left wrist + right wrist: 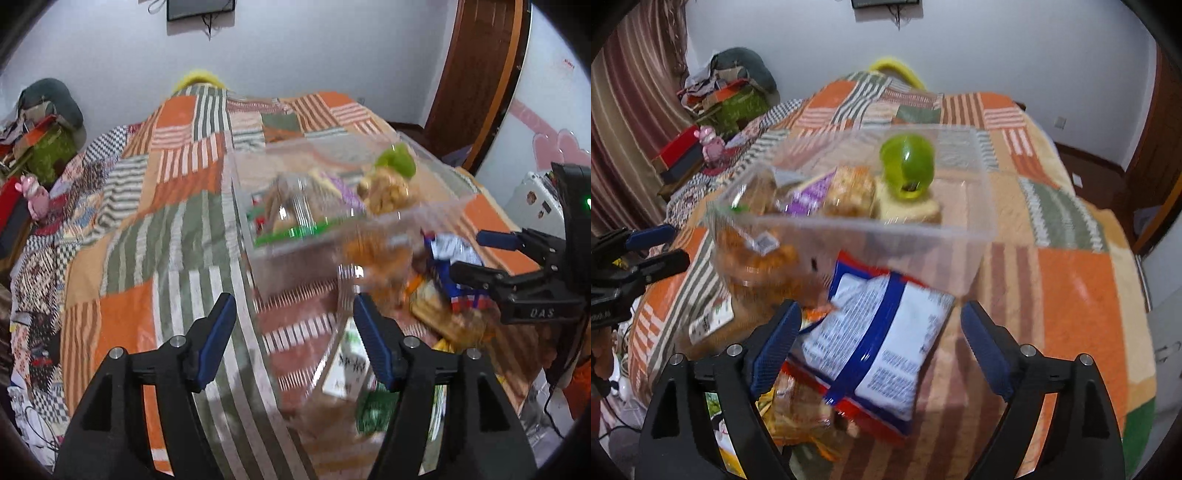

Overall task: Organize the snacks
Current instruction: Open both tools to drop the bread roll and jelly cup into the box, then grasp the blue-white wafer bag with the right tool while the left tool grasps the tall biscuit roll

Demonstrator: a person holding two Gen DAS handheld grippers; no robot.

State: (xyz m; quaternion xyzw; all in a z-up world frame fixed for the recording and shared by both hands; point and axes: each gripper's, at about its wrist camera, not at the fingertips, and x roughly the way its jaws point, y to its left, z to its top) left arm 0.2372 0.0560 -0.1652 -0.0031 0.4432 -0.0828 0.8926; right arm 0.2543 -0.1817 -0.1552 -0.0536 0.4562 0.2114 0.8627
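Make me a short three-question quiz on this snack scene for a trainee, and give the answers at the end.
1. True or false: the right gripper is shut on the blue-and-white snack packet.
2. Which item sits inside the clear plastic bin? A) pink toy B) green-lidded jar C) red box
3. Fill in: the bin rests on a patchwork ____.

Key:
1. False. Its jaws stand open with the packet lying between them.
2. B, the green-lidded jar; the pink toy and red box are off the bed's left side.
3. Quilt.

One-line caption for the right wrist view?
Open right tongs above a blue-white snack bag before a clear snack-filled bin.
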